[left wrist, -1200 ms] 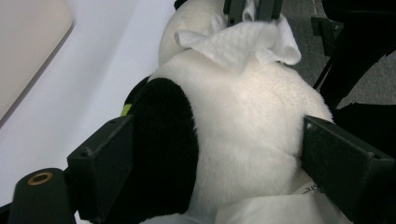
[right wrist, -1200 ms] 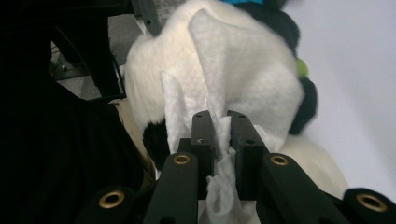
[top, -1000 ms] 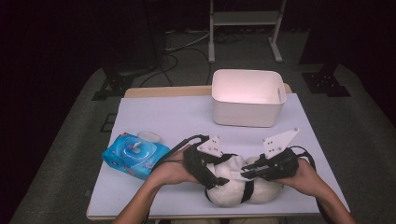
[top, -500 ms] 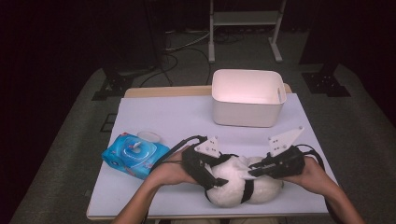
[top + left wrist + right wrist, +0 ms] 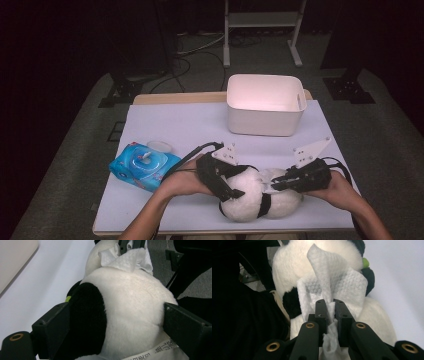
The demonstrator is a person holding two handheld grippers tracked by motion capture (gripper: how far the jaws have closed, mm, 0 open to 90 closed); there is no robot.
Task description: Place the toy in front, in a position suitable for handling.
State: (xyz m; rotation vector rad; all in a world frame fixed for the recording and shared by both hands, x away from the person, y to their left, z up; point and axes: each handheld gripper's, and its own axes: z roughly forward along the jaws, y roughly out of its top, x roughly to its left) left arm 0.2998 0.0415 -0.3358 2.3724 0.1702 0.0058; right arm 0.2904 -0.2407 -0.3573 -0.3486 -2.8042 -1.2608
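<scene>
Two hands (image 5: 182, 181) level, jaws gripping panda (image 5: 257, 200)

Light falls from overhead onto the pale surface (image 5: 190, 130), bright in the middle while the floor and room behind sink into near black. The white bin (image 5: 265, 105) glows a warm pinkish white inside, close to blown out. Shadows under it are short and soft. The high view is slightly soft and grainy (dark corners swallow detail). In the left gripper view the plush panda (image 5: 130, 307) is evenly lit and sharp, its black patch holding no texture. The right gripper view shows the wipe (image 5: 332, 282) crisp, its weave visible, the left side dark.
</scene>
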